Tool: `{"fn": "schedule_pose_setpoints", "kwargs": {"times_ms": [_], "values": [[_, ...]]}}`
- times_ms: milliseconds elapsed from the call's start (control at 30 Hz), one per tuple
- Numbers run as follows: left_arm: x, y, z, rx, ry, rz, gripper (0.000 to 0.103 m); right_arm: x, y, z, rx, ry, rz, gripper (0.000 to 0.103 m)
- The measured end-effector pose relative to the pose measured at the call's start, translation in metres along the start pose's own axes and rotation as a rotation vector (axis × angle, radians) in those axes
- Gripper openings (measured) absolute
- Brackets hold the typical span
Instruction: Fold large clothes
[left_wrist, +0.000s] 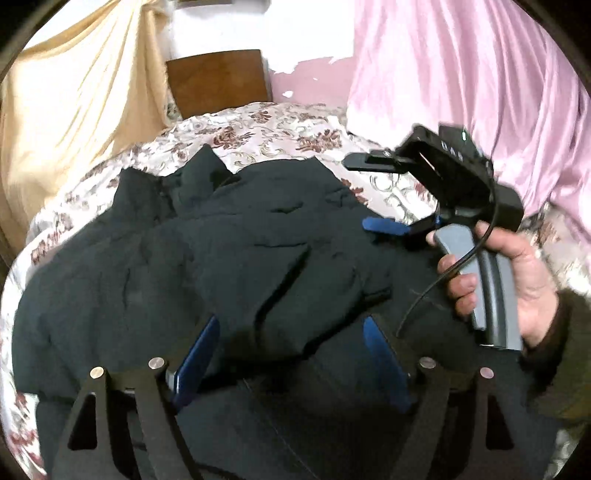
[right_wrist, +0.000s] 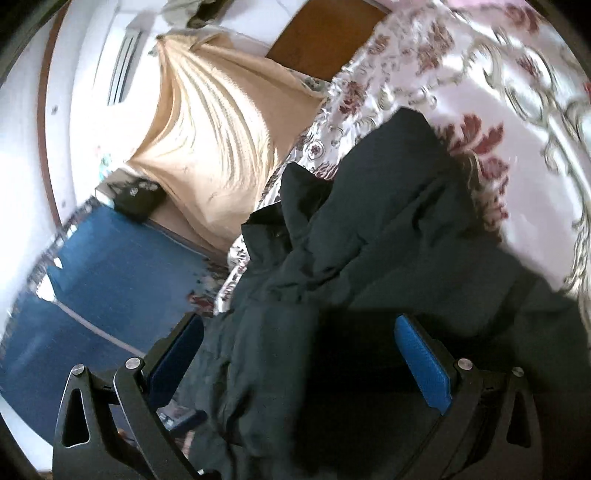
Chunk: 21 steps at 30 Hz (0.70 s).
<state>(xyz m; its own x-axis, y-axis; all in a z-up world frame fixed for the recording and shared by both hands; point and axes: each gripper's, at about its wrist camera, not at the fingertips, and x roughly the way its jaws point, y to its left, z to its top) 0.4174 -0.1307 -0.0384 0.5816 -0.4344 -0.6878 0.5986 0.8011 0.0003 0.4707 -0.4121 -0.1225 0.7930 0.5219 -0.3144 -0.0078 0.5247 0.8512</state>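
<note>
Left wrist view: big dark puffy jacket (left_wrist: 221, 266) lies bunched on the flowery satin bedcover (left_wrist: 280, 129), under both grippers. Left gripper (left_wrist: 291, 354) and right gripper (right_wrist: 299, 354) gape wide, holding nothing. Thick slippery cloth could slide off the pads.

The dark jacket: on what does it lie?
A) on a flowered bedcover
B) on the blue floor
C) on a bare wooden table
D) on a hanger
A: the jacket is spread on the flowered bedcover, whose pale cloth with red flowers shows all around it in both views.
</note>
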Motion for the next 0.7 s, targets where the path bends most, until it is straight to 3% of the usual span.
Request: {"fn": "schedule_pose_setpoints", "kwargs": {"times_ms": [133,233,333,400,433,500,567,600,633,700], "values": [[-0.017,0.024,-0.012,-0.157,-0.025,-0.008,0.090,-0.001,0.000,-0.006,0.025,0.030,0.015,0.102],[-0.033,0.053,-0.022,-0.317,-0.042,0.014,0.095,0.020,0.017,-0.011,-0.097,0.196,-0.135,0.102],[-0.046,0.090,-0.035,-0.503,-0.050,0.069,0.098,0.042,0.036,-0.026,-0.233,0.277,-0.279,0.101],[-0.063,0.113,-0.050,-0.604,-0.075,0.145,0.103,0.051,0.044,-0.034,-0.269,0.287,-0.312,0.083],[-0.070,0.123,-0.055,-0.639,-0.098,0.181,0.103,0.054,0.044,-0.034,-0.257,0.293,-0.308,0.060],[-0.084,0.142,-0.066,-0.699,-0.141,0.236,0.103,0.055,0.041,-0.034,-0.192,0.304,-0.274,0.052],[-0.096,0.157,-0.074,-0.748,-0.170,0.269,0.103,0.052,0.041,-0.030,-0.181,0.290,-0.274,0.031],[-0.100,0.166,-0.078,-0.771,-0.180,0.287,0.103,0.050,0.043,-0.027,-0.187,0.280,-0.270,0.027],[-0.104,0.173,-0.080,-0.788,-0.185,0.304,0.103,0.045,0.046,-0.026,-0.196,0.267,-0.263,0.008],[-0.106,0.183,-0.082,-0.808,-0.189,0.319,0.103,0.031,0.061,-0.015,-0.244,0.191,-0.229,0.005]]}}
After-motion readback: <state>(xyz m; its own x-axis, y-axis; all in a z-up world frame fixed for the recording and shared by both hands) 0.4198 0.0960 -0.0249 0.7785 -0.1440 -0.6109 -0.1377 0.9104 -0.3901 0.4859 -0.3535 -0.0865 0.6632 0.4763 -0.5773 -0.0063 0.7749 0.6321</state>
